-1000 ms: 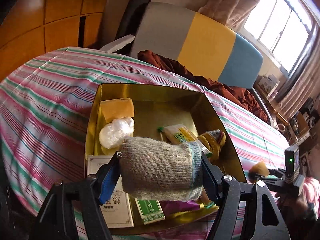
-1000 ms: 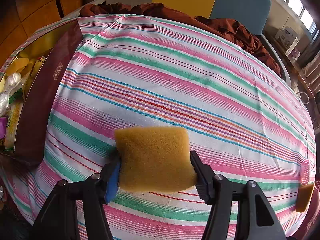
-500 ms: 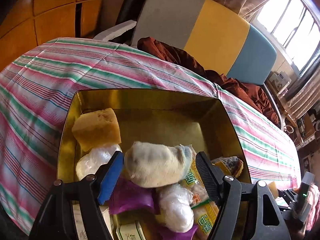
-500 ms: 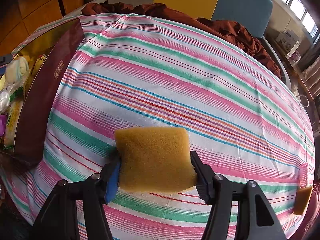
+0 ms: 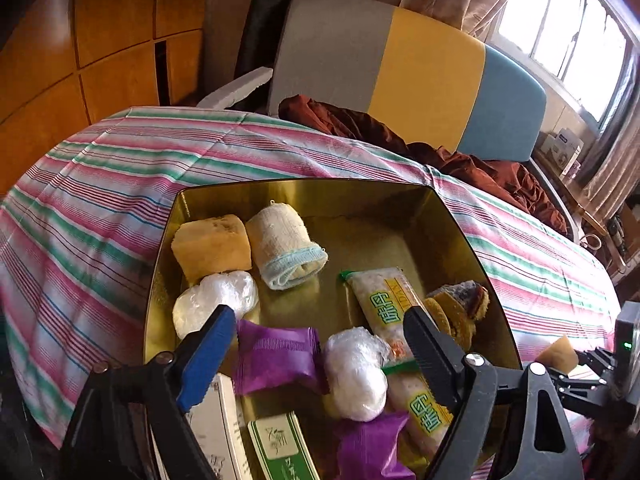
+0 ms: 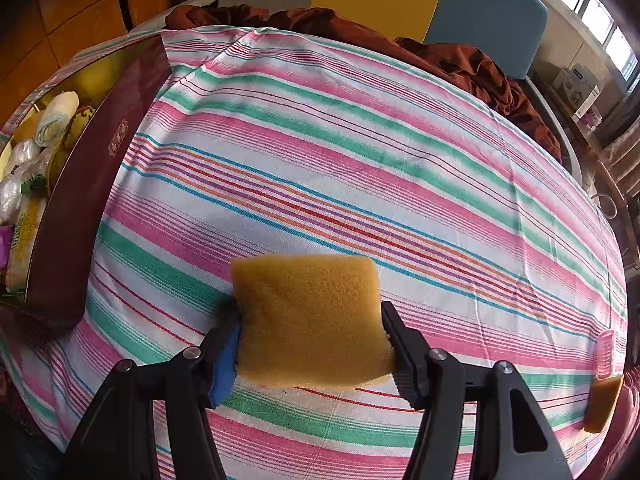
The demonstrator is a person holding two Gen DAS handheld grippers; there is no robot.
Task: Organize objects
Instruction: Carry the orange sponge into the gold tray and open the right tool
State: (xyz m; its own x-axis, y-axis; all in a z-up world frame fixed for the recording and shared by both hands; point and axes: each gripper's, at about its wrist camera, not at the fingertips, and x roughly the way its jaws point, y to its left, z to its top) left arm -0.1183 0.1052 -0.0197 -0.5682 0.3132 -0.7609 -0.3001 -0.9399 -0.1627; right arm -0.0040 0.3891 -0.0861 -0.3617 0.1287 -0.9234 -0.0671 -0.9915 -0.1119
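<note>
the left gripper (image 5: pixel 318 344) hangs empty, jaws apart — the rolled beige knit sock (image 5: pixel 286 246) lies at 12 o'clock in the gold-lined rectangular tin (image 5: pixel 304 192), wrapped snacks between. the right gripper (image 6: pixel 310 342) pinches a yellow foam sponge block (image 6: pixel 310 322) above the striped cloth (image 6: pixel 360 160).

Sunlit window (image 5: pixel 560 36) (curtained) behind tricolour headboard (image 5: pixel 400 76)

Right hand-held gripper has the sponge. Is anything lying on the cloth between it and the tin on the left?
Nothing visible. The yellow sponge sits clamped in the right hand-held gripper, and only bare striped tablecloth lies between it and the gold tin. The tin's maroon side wall stands up and has to be cleared.
</note>
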